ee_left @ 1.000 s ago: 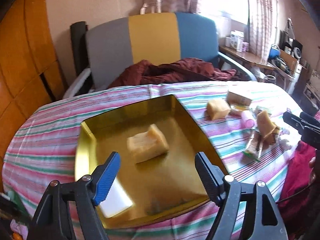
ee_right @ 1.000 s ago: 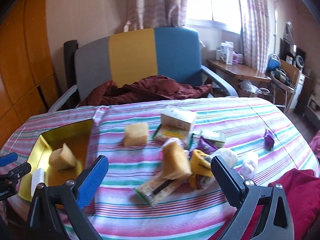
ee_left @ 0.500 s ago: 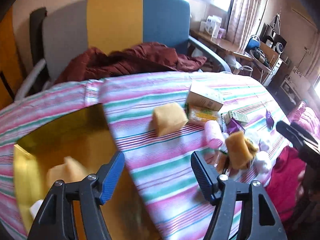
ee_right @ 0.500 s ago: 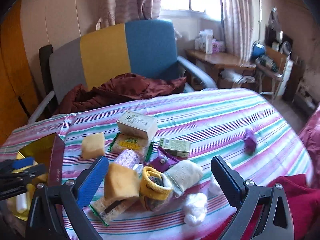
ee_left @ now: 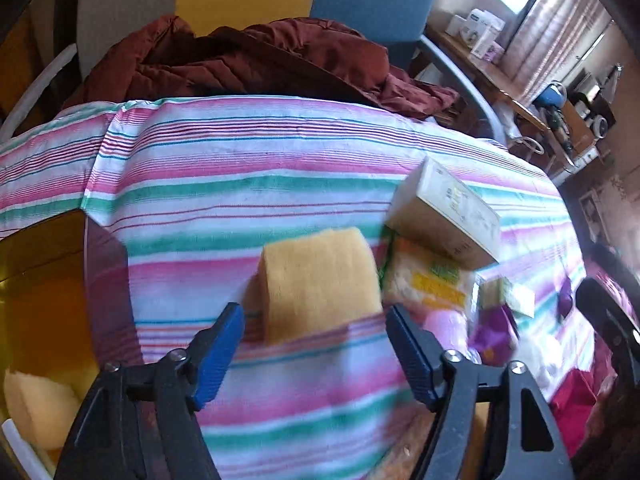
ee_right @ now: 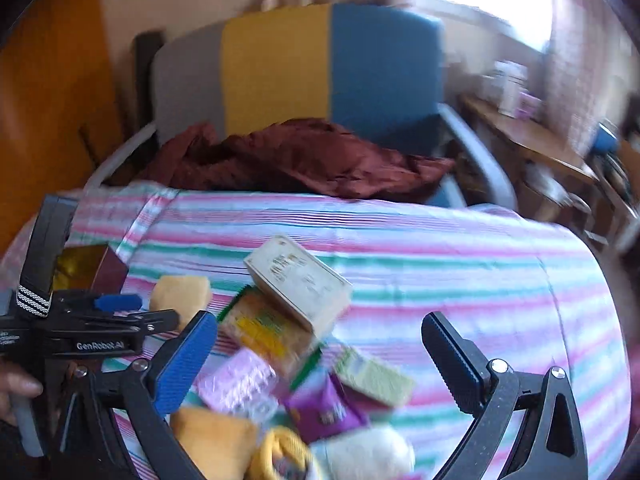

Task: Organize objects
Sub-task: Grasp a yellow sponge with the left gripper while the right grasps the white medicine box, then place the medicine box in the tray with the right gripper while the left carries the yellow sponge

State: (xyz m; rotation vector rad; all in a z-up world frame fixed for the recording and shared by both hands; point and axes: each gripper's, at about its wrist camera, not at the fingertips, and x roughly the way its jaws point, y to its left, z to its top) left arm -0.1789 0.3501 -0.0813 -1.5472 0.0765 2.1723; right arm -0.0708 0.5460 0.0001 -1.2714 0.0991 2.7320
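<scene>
A yellow sponge block lies on the striped tablecloth. My left gripper is open, its blue pads either side of the block's near edge, not touching it. The sponge also shows in the right wrist view, beside the left gripper. My right gripper is open and empty above a pile: a cream box, a yellow-green packet, a pink wrapped item, a purple packet. The gold tray at the left holds another sponge.
A grey, yellow and blue armchair with a maroon blanket stands behind the table. A wooden shelf with bottles is at the right. A small green box and a white fluffy item lie in the pile.
My left gripper has swung right, away from the tray, and closed in on the loose yellow sponge. My right gripper has moved forward and down over the pile. Both stay open.
</scene>
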